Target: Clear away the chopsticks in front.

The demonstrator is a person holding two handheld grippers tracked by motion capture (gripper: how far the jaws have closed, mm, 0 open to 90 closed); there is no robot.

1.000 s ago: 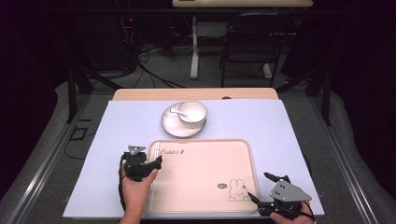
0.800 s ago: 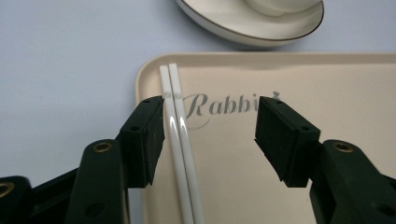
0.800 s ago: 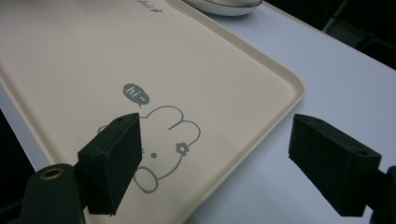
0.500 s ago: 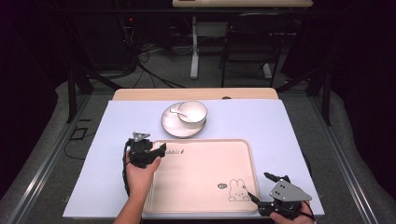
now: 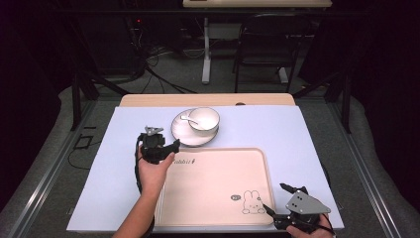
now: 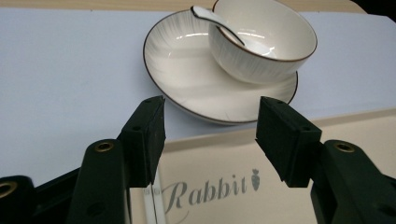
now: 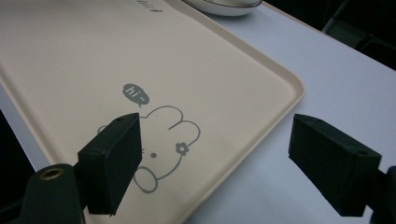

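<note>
bright tabletop, dark surroundings, soft focus
</note>
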